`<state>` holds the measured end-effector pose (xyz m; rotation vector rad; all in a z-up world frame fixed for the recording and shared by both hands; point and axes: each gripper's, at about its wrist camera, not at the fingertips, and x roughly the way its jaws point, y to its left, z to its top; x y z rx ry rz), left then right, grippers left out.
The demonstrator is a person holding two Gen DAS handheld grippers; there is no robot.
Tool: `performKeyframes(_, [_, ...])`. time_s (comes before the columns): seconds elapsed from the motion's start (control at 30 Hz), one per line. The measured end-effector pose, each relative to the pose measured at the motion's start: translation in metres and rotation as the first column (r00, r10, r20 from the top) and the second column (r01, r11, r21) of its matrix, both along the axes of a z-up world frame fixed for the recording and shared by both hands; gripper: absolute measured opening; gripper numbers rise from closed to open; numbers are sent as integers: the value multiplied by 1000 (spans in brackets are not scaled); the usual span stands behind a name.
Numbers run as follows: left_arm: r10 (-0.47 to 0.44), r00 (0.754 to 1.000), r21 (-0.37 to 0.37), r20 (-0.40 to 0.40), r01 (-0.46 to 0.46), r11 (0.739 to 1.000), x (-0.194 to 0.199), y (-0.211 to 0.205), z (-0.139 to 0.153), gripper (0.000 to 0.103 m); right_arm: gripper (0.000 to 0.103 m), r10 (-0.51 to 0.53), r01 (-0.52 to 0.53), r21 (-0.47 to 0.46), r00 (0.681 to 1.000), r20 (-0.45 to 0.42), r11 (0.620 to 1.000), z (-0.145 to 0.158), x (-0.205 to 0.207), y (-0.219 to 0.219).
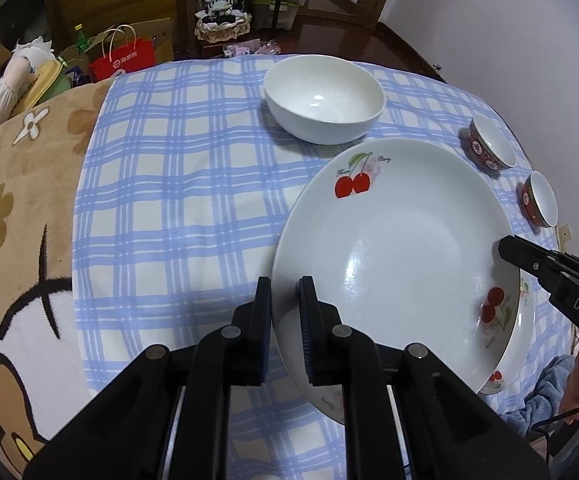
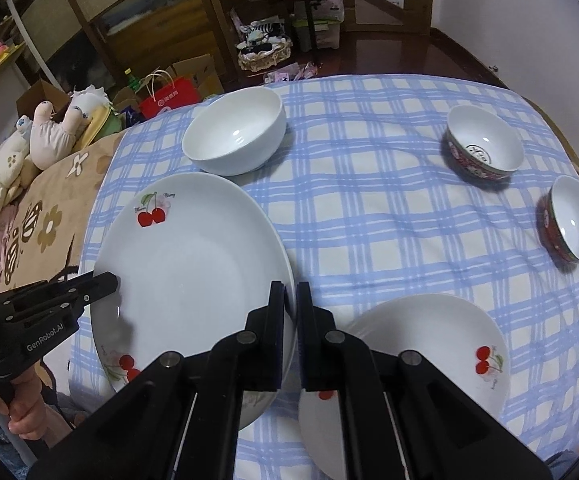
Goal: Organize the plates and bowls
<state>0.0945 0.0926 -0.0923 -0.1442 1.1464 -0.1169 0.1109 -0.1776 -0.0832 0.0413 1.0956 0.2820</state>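
A large white plate with cherry prints hangs a little above the blue checked cloth, held from both sides. My left gripper is shut on the plate's left rim and shows in the right wrist view as a black tool. My right gripper is shut on the right rim, and its tip appears in the left wrist view. A smaller cherry plate lies on the cloth just right of the right gripper. At the far side stands a white bowl.
Two small red-patterned bowls stand at the right of the cloth. A brown flowered blanket and plush toys lie to the left. Beyond the table are a red bag and shelves. A hand holds the left tool.
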Motion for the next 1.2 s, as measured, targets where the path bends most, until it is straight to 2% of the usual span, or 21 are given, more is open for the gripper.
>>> performKeyframes(0.53, [-75, 997, -10, 31, 75, 997, -7, -60, 23, 12, 7, -84, 84, -3, 996, 34, 996, 24, -25, -63])
performKeyframes(1.2, [-174, 985, -18, 0, 174, 985, -16, -138, 14, 12, 7, -174, 175, -23, 984, 24, 984, 17, -50, -136])
